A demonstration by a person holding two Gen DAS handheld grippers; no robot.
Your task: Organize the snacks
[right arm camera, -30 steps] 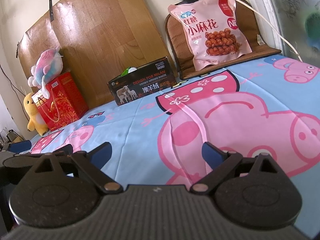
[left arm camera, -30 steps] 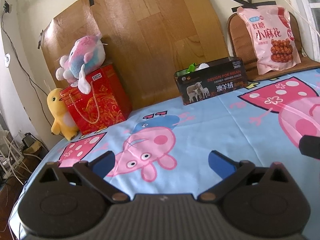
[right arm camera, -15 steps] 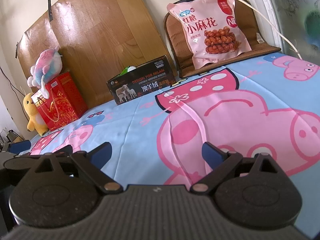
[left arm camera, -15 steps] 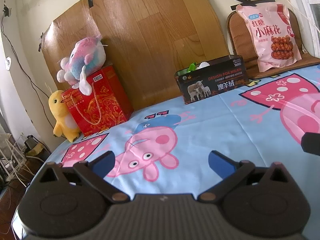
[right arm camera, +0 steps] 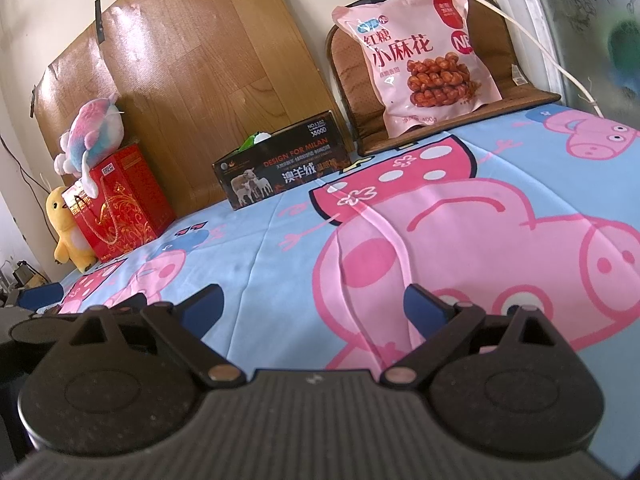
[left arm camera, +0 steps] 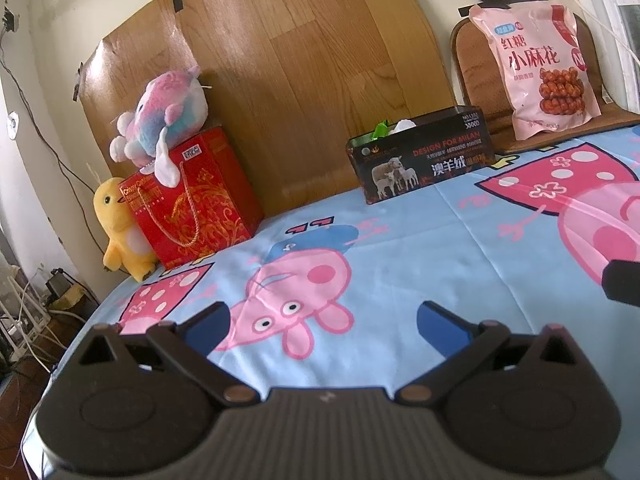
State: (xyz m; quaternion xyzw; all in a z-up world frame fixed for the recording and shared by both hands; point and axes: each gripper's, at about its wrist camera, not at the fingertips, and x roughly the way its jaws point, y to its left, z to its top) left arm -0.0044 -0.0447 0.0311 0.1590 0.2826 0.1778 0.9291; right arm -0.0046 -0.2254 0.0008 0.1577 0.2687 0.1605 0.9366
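1. Far left, the red gift bag (left arm camera: 196, 196) carries a plush toy (left arm camera: 160, 116) that a careless reach could topple.
2. The left gripper (left arm camera: 322, 318) and right gripper (right arm camera: 314, 304) are both spread, empty.
3. Far right, the snack bag (right arm camera: 420, 56) leans upright and may slump if pinched.

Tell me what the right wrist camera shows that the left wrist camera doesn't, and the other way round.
Only the right wrist view shows the frosted window and the pig print in the far right corner. Only the left wrist view shows the cables and boxes on the floor at far left. Both show the pink snack bag leaning on the brown chair cushion, the black box, the red gift bag with the plush toy on top, and the yellow duck.
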